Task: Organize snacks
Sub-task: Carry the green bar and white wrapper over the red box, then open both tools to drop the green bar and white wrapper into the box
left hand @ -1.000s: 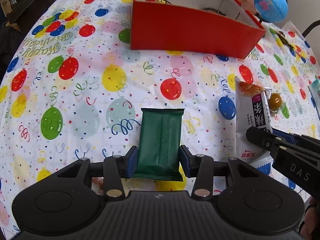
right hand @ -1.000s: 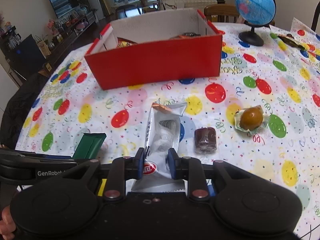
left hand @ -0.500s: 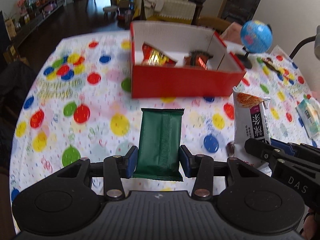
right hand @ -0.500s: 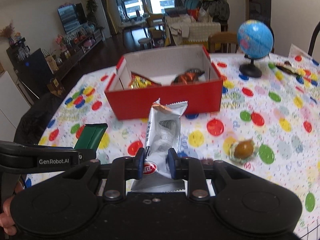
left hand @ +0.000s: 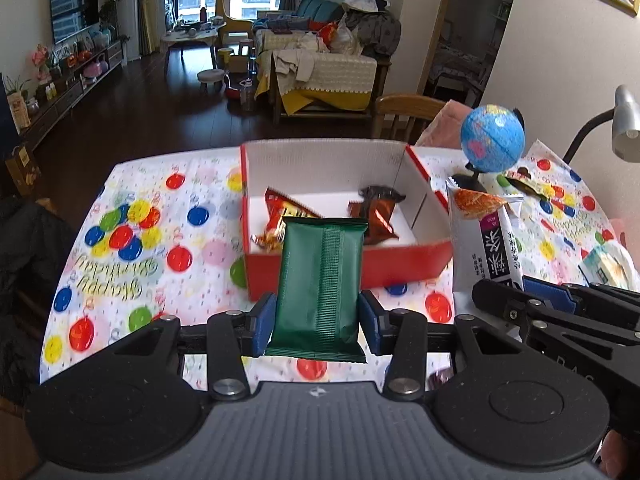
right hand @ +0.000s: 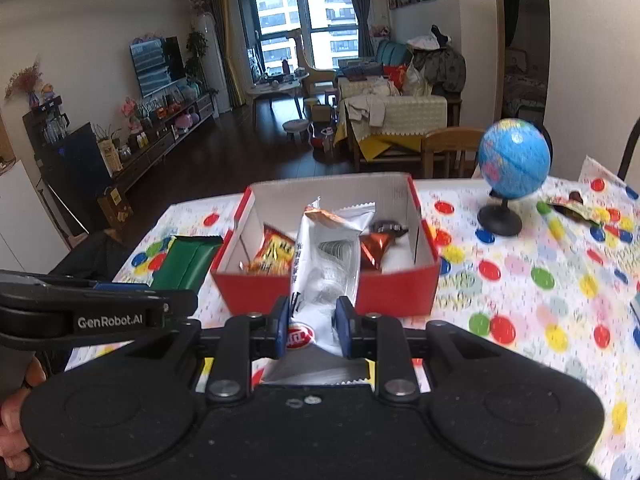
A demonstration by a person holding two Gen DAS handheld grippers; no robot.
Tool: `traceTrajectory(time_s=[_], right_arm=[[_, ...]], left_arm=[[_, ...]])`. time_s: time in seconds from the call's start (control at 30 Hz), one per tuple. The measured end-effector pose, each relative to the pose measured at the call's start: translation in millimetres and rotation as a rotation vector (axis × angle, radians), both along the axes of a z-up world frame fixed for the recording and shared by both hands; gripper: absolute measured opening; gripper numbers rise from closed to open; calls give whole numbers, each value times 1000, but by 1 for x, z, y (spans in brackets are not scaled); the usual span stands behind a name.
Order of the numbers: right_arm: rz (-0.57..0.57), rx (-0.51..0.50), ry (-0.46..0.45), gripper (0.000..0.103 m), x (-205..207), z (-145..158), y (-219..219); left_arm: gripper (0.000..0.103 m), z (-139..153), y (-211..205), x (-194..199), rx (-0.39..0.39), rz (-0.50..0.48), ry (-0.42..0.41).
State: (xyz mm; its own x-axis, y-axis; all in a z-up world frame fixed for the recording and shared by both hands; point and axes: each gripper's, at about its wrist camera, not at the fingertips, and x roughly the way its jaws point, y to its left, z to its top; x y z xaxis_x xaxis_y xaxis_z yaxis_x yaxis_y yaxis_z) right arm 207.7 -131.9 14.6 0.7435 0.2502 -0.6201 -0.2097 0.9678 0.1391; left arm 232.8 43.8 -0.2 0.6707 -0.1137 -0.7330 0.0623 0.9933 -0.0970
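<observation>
Jaws are clamped on a green packet (left hand: 320,284) (left gripper (left hand: 318,322)) and a white packet (right hand: 324,268) (right gripper (right hand: 312,326)); both should be carried above the red box (left hand: 348,268) before release.

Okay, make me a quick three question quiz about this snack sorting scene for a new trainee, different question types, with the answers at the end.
1. True or false: the left gripper is shut on the dark green foil snack packet.
2. Multiple choice: where does the open red cardboard box sit relative to the small blue globe on a black stand in the right wrist view? A) to its left B) to its right C) on top of it
3. Fill in: the right gripper holds a ____ and silver snack bag.

Key: 1 true; 2 A; 3 white.
</observation>
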Motion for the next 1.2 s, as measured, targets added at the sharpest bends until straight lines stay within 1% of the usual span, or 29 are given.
traceTrajectory(time_s=[0.17,0.33,0.5,0.67,0.87,1.03,1.2], right_arm=[[7,-9,-16,23,26,6,-2],[19,-19,-14,23,54,2,-6],[21,-50,15,23,85,-10,-6],[46,-69,37,23,111,-23,-3],[65,-68,67,23,144,-38,-5],[78,-71,96,23,167,-54,-7],[86,-68,129,23,180,-71,-6]], left_arm=[[43,6,-6,24,12,11,-18],[43,5,-11,50,24,10,-28],[43,-8,-15,84,44,25,-5],[43,-20,-18,114,61,44,10],[43,-39,-20,147,67,75,51],[43,-56,-23,167,76,83,79],[43,-74,-26,179,91,87,108]])
